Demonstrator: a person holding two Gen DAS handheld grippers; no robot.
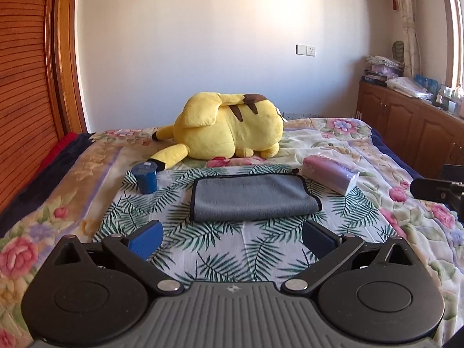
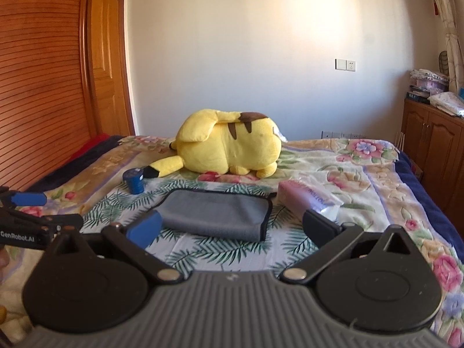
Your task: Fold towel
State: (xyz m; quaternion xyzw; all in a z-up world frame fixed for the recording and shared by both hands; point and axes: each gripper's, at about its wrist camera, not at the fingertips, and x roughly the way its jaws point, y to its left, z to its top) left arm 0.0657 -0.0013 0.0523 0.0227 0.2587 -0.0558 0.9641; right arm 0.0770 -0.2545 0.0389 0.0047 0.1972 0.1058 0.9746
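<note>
- Starting at the left, the left hand-held gripper (image 1: 231, 239) is hovering over the leaf-print cloth (image 1: 220, 249) on the bed (image 1: 49, 203), its blue-padded fingers (image 1: 146, 239) spread wide and pinching nothing.
- Sitting just beyond its left finger, a small blue cup (image 1: 146, 179) is standing upright, well apart from the work.
- Lying ahead of both tools, in the middle of the leaf-print cloth, the grey towel (image 1: 252, 200) is resting flat with what looks like one fold already in it; the rounded doubled edge is facing the person and the dark-trimmed edges are running along the far side and the right.
- Judging by its soft pile and sagging edge, it is looking light, limp and not slippery, so it is likely to droop from wherever it is pinched; the trimmed right-hand corners are seeming the best hold, both layers together.
- Resting behind it, the yellow plush toy (image 1: 229, 127) is keeping clear.
- Lying to the right of the towel, a pink tissue pack (image 2: 307, 200) is sitting near that edge and could be brushed.
- Hanging at the right, the right hand-held gripper (image 2: 232, 229) is likewise spread and holding nothing.
</note>
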